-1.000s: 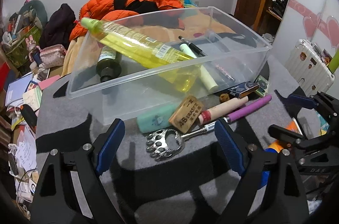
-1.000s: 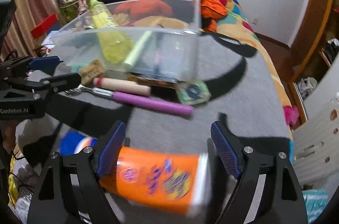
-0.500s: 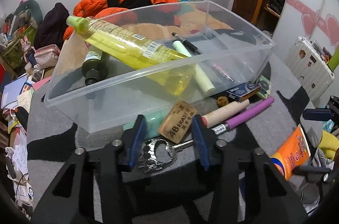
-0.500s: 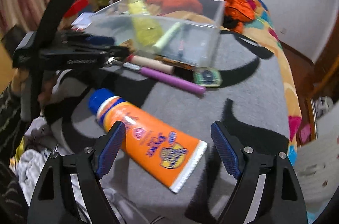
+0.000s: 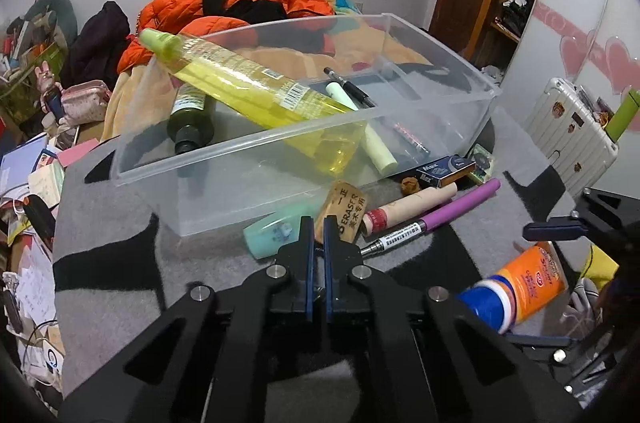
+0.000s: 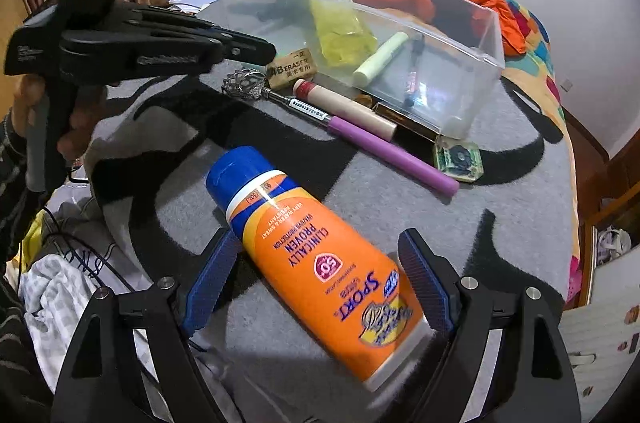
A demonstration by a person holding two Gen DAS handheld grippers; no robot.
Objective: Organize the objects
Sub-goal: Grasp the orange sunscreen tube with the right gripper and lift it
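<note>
Closing fast, the left gripper (image 5: 316, 223) has brought its jaws from spread wide to pressed together, and whether the bear-paw back scratcher (image 6: 245, 84) beneath its tips is actually pinched cannot be told; in the right wrist view the head lies just under the shut tips. Meanwhile the right gripper (image 6: 320, 277) has swung over the orange sunscreen tube (image 6: 316, 255), fingers spread on either side without touching, probably lining up a grab. At the left of the grey mat (image 5: 120, 223) sits the clear bin (image 5: 248, 183), already holding a yellow bottle (image 5: 256, 91), dark bottle and pens. Along its front wall crowd a mint case (image 5: 268, 237), wooden eraser (image 5: 348, 209), cream tube (image 5: 412, 203) and purple handle (image 5: 460, 209), hemming in the scratcher.
</note>
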